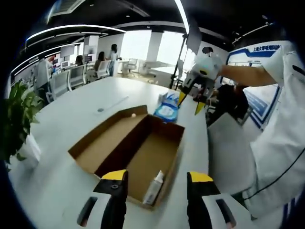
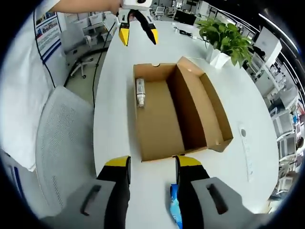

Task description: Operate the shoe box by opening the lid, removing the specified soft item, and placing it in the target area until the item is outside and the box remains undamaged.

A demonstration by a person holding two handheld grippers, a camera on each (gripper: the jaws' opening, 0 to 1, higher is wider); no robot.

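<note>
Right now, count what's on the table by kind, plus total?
Box: 1, lid open
Bottle: 1, lying in the box
Blue pack: 1, beside the box
Potted plant: 1
Total: 4

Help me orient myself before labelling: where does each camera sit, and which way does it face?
Left gripper view: rides the left tongs, facing along the open box toward the right tongs; a white sleeve shows.
Right gripper view: rides the right tongs, facing the opposite way over the box to the left tongs.
Shared: the box, the bottle inside, the blue pack, the plant.
</note>
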